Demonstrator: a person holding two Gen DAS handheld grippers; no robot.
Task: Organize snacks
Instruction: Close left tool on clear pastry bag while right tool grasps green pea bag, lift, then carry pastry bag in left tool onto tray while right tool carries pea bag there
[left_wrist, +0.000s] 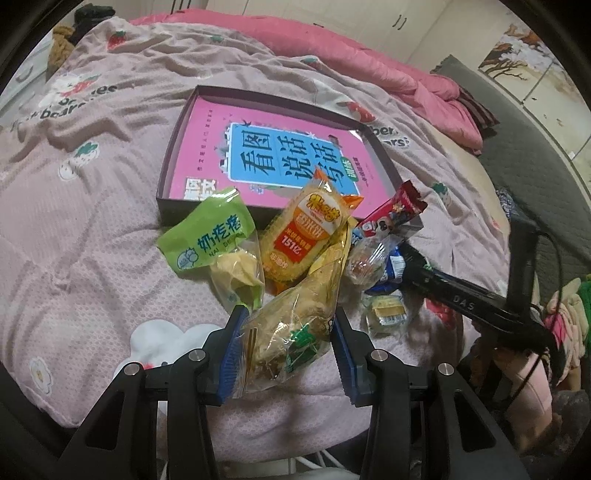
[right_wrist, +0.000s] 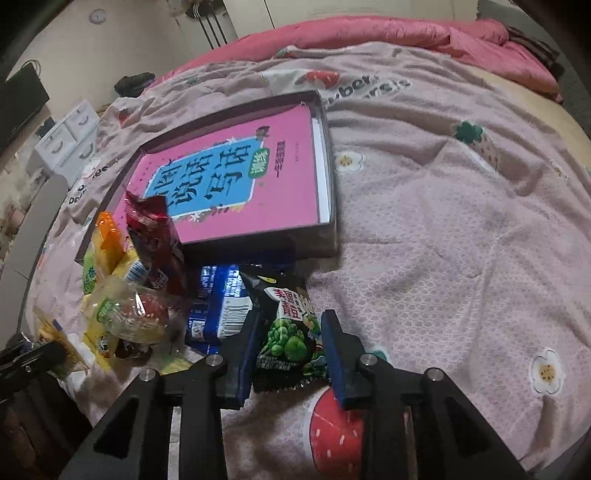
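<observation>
From my left wrist view, the clear snack bag (left_wrist: 295, 314) covers part of the yellow rice-cracker pack (left_wrist: 303, 240), whose small print I can't read. The blue packet (right_wrist: 218, 306) lies half hidden under the green pea packet (right_wrist: 291, 332). The red wrapper (right_wrist: 155, 236) is blurred.

We see a clear yellow-tinted snack bag (left_wrist: 295, 317) tilted between the left claw's pads. A green-pea packet (right_wrist: 291, 332) lies between the right claw's pads. At twelve o'clock of the snack pile sits a shallow dark box (left_wrist: 177, 147) holding a pink book (left_wrist: 280, 155); a green pouch (left_wrist: 210, 236) and an orange rice-cracker pack (left_wrist: 306, 236) lean on its near wall.
</observation>
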